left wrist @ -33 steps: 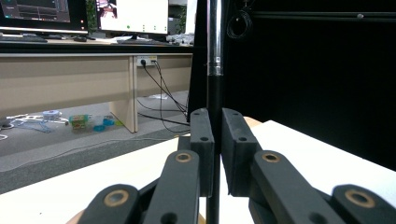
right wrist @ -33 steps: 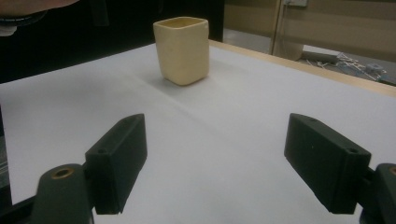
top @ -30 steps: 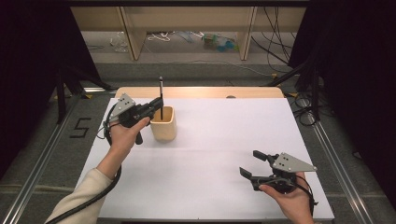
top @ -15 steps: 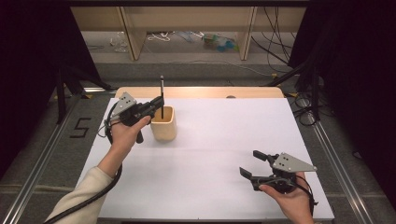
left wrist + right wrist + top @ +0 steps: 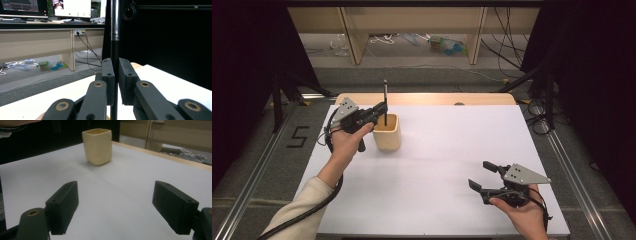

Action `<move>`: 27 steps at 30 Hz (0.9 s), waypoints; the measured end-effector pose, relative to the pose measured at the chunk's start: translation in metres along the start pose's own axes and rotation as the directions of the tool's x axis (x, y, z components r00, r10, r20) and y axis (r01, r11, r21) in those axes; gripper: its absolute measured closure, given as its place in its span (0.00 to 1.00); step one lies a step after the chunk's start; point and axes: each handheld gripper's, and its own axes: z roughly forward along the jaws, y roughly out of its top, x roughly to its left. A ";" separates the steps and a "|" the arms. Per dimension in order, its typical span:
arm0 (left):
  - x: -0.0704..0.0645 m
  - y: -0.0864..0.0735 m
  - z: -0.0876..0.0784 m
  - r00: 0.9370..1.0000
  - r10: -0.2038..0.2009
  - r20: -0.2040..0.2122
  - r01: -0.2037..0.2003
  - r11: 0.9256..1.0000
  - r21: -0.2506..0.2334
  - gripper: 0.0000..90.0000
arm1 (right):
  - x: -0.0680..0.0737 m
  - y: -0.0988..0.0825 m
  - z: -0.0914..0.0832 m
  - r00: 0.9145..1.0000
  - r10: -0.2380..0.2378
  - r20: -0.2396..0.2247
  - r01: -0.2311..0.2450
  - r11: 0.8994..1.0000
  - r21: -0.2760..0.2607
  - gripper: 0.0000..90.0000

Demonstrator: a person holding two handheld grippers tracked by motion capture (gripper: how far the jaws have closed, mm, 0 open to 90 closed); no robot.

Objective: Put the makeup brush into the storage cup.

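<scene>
Over the beige cup [image 5: 387, 132], left claw [image 5: 382, 111] clenched on an upright black pen [image 5: 385, 102], right claw [image 5: 482, 176] released.

The pen's [image 5: 114, 30] top is cut off at the left gripper view's upper edge. Its lower end hides inside the cup [image 5: 387, 133], centre left of the high view.

Your white table [image 5: 437, 165] carries a cream cup [image 5: 387, 132], standing upright directly beneath your left jaws.

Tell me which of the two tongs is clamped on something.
The left tongs, above the beige cup: closed on a thin black pen held upright. The right tongs gape wide over bare table.
</scene>
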 end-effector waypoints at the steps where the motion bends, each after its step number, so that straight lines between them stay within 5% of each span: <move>1: 0.000 0.000 0.000 1.000 0.001 0.000 -0.001 1.000 0.000 0.93 | 0.000 0.000 0.000 1.000 -0.001 0.000 0.001 1.000 0.000 0.25; 23: 0.004 0.000 0.005 1.000 -0.002 -0.010 0.002 1.000 0.006 0.93 | 0.000 0.000 0.000 1.000 0.000 -0.001 0.000 1.000 0.000 0.25; 27: 0.006 0.001 0.007 1.000 0.024 0.003 -0.024 1.000 -0.010 0.93 | 0.000 0.000 0.000 1.000 -0.001 -0.002 0.001 1.000 0.000 0.25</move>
